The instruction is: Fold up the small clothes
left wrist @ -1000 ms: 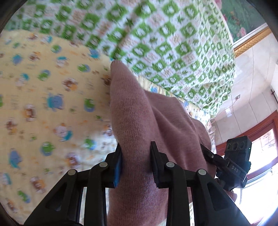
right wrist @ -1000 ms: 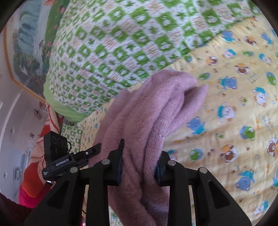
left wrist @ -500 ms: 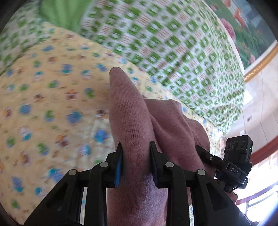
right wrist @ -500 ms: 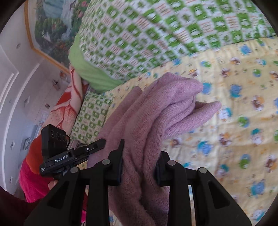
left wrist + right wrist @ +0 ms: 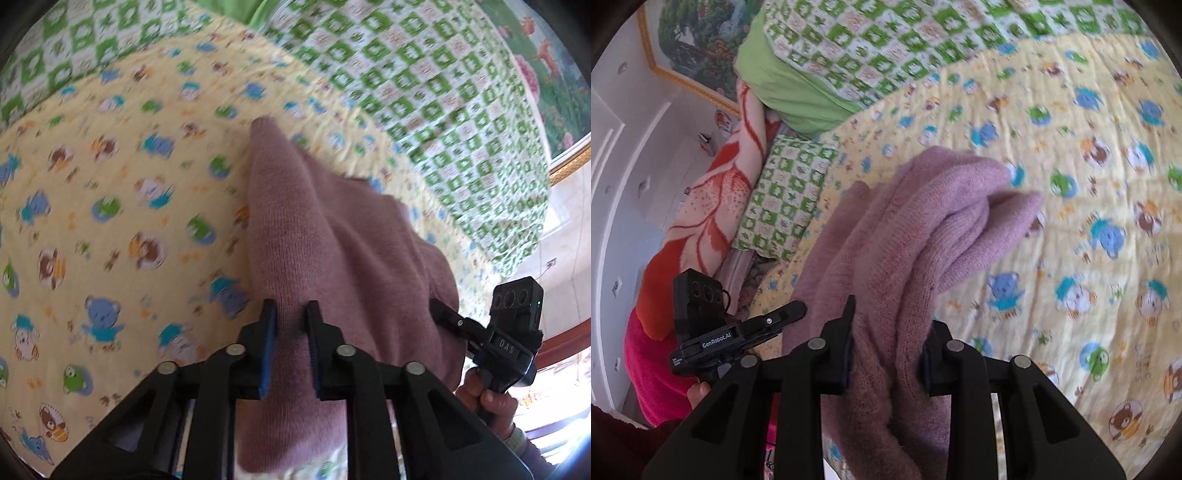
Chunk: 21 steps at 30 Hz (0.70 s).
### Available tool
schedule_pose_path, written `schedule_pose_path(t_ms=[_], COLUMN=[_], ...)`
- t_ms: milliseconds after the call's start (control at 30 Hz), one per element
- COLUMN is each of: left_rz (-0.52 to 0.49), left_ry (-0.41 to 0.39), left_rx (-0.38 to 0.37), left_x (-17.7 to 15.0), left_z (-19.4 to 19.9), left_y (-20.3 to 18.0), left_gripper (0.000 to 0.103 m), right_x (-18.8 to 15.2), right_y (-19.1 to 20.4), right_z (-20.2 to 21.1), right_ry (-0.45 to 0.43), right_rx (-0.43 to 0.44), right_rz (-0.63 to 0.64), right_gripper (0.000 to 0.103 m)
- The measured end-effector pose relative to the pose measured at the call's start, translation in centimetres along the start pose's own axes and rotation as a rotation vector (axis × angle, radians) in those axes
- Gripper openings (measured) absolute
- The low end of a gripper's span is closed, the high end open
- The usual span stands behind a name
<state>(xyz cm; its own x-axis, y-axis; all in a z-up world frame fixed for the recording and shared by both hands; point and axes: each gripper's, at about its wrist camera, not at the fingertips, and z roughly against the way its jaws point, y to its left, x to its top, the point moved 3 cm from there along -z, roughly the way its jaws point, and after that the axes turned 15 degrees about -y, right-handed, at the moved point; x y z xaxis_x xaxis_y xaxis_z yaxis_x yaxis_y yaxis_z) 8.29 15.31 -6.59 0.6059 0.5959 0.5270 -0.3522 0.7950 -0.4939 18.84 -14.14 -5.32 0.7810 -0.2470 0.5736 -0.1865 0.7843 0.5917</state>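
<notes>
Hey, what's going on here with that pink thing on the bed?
A person is folding a small dusty-pink knitted garment with two handheld grippers. The left gripper is closing on one bunched part of the knit, and the right gripper is clamped on another thick bundle of it. The garment is held above a yellow bedsheet printed with cartoon animals, beside a green-and-white checked quilt. The fold is not laid flat yet.

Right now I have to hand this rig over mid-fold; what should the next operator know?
Left hand-held gripper: jaws closing on a fold of the pink knit.
Right hand-held gripper: shut on a thicker bunch of the knit.
The knit hangs between both over the yellow cartoon sheet, beside the green checked quilt.
Done: garment gathered and lifted.
Left: lay it down, finish the fold, let go.
</notes>
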Motion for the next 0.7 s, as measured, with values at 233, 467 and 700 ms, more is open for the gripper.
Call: schedule_pose_path(t_ms=[233,467,700], left_rz=[-0.026,-0.109,-0.170], left_ry=[0.020,0.024,0.019], left_rx=[0.005,0.057,0.062], left_x=[-0.9,-1.0,-1.7], left_z=[-0.6,-1.0,1.5], left_y=[1.0,-0.1,-1.1], left_gripper=[0.014,0.018,0.017], right_x=[-1.7,-1.9,-2.1], right_y=[-4.6,-5.5,-3.7], right_z=[0.4,1.2,5.3], right_ry=[0.014,-0.018,-0.087], right_rx=[-0.109,-0.169,-0.199], right_rz=[-0.056,-0.052,-0.013], right_gripper=[0.042,0.060,0.060])
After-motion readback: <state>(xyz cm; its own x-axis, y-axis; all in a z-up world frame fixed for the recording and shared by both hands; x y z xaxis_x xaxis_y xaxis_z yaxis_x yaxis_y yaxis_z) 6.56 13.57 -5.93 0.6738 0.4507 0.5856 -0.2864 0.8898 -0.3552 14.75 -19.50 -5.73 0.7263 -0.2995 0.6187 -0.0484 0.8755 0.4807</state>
